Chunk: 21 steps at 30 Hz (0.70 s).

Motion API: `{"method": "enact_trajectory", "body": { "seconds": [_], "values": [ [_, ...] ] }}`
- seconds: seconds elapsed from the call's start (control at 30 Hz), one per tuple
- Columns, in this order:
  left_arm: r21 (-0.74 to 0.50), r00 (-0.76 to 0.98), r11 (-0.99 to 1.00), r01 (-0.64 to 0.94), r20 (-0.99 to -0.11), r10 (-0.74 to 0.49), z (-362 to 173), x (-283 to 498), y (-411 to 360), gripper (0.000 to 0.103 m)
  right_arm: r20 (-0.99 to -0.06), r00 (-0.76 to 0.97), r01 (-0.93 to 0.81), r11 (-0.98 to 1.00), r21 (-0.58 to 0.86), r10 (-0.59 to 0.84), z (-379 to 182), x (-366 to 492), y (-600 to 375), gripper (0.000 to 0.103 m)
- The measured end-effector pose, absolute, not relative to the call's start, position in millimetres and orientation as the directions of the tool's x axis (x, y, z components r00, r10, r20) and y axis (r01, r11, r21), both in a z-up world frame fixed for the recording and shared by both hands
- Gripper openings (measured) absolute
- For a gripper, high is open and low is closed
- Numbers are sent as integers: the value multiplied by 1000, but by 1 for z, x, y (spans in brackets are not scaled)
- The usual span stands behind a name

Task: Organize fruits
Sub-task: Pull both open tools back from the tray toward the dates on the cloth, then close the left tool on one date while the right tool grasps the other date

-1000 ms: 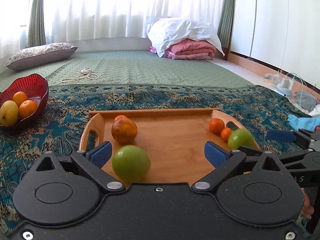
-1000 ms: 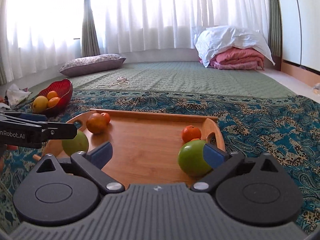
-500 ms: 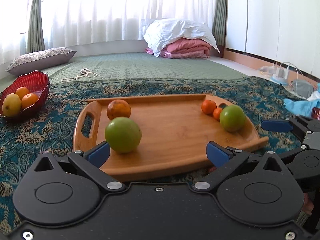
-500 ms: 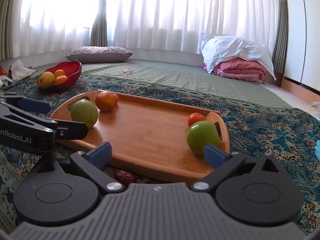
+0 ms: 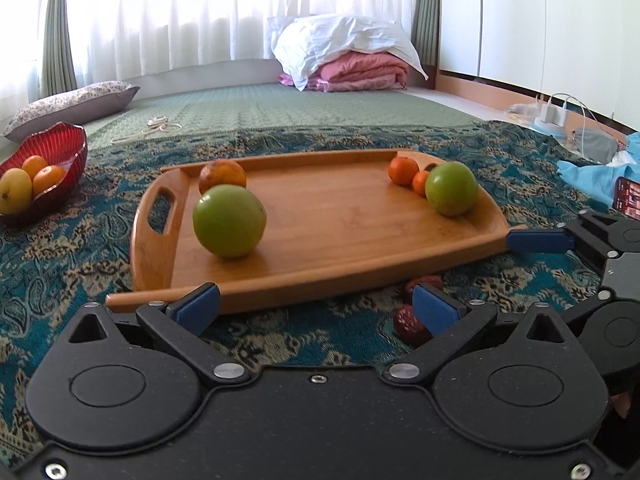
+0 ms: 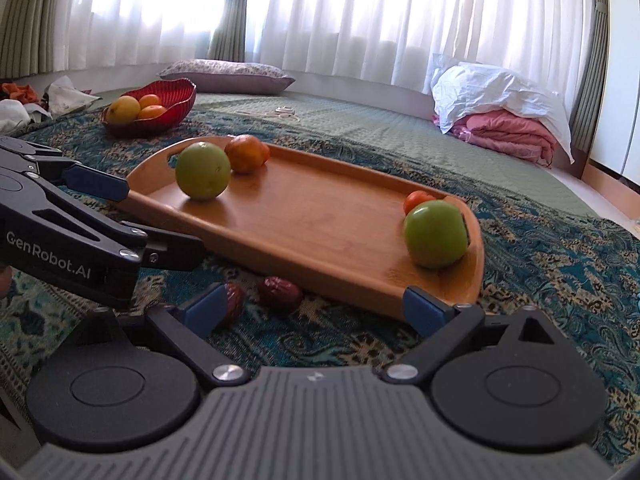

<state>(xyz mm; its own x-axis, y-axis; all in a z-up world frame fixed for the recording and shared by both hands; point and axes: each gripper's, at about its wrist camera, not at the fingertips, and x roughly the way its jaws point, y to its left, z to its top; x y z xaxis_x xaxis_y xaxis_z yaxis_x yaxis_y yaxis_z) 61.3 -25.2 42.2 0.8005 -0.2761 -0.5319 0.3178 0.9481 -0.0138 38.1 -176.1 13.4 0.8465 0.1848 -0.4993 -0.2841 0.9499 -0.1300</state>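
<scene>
Both grippers, left [image 5: 316, 305] and right [image 6: 316, 306], gape empty before the wooden tray [image 5: 340, 256]; right jaws have just narrowed slightly. Bumping its near edge may set the green apples [image 5: 229, 221] rolling.

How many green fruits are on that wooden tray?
2. One green fruit sits near the wooden tray's left handle, in front of an orange; the other green fruit sits at its right end, beside small oranges.

A tray [image 5: 340, 216] is laid on a patterned cloth [image 5: 60, 264], with an apple [image 5: 229, 221] before an orange [image 5: 222, 174] at its left end and another apple [image 5: 451, 188] beside two tangerines [image 5: 404, 170] at its right end. Two dates [image 6: 280, 293] are found before the tray. A bowl [image 5: 60, 148] of fruit is set far left, bedding [image 5: 352, 60] behind
</scene>
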Motion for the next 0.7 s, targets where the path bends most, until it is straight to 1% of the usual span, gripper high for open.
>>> {"method": "enact_trajectory", "body": {
  "seconds": [0.1, 0.2, 0.27, 0.33, 0.4, 0.47, 0.57, 0.7],
  "values": [
    [-20, 790, 943, 331, -541, -289, 41, 59, -28, 103, -511, 837, -298, 946, -124, 197, 11, 36, -176, 94],
    [-37, 774, 936, 349, -552, -311, 38, 59, -30, 100, -524, 829, -306, 943, -131, 196, 10, 34, -177, 85],
    [-71, 748, 930, 359, -574, -333, 36, 61, -31, 91, -534, 824, -299, 945, -129, 188, 9, 34, -179, 77],
    [-131, 714, 922, 364, -596, -367, 33, 65, -29, 73, -546, 818, -283, 953, -112, 179, 6, 36, -182, 68],
    [-183, 683, 913, 365, -614, -396, 30, 69, -28, 64, -551, 815, -271, 958, -95, 176, 5, 37, -184, 65],
    [-208, 663, 900, 382, -616, -424, 29, 69, -30, 60, -551, 815, -269, 959, -90, 177, 3, 36, -184, 64],
    [-209, 650, 884, 417, -612, -451, 28, 67, -37, 52, -547, 818, -273, 957, -96, 178, 3, 35, -184, 64],
    [-229, 626, 875, 427, -623, -468, 25, 70, -45, 42, -547, 818, -272, 957, -95, 178, 2, 36, -184, 64]
  ]
}}
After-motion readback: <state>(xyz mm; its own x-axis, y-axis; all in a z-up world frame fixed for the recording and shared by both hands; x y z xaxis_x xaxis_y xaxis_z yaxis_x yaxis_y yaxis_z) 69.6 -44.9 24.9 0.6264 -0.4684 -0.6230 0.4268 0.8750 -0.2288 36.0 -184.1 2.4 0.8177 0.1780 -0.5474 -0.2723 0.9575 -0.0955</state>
